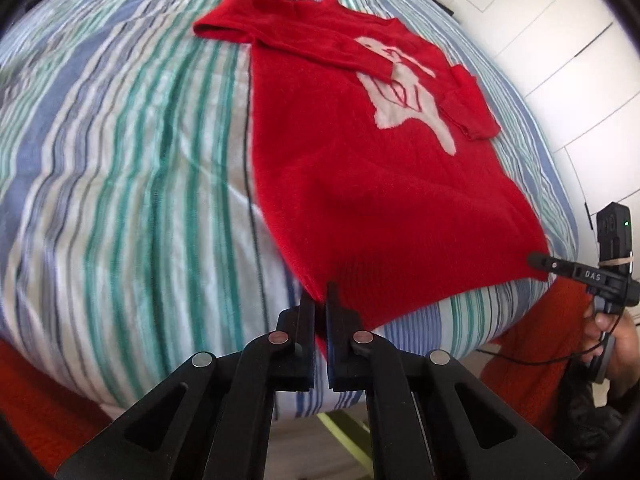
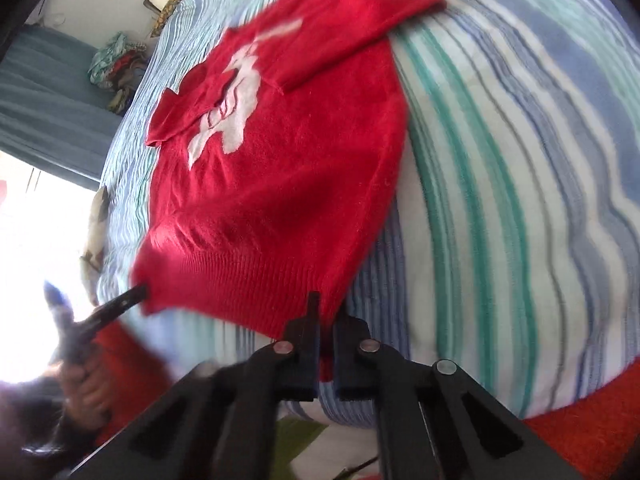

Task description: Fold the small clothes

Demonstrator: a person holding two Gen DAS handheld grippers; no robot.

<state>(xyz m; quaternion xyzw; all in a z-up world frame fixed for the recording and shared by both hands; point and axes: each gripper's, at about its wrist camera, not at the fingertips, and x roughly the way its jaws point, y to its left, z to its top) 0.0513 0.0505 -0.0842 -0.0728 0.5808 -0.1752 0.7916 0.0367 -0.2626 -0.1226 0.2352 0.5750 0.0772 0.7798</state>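
Presently lying across the blue, green and white striped bed cover is a small red knitted sweater with a white figure, sleeves folded inward. Left gripper and right gripper are each pinching a corner of its ribbed hem, jaws clamped narrow.

the only lettering i can read is "das", white on the black finger of my right gripper, at the far right.
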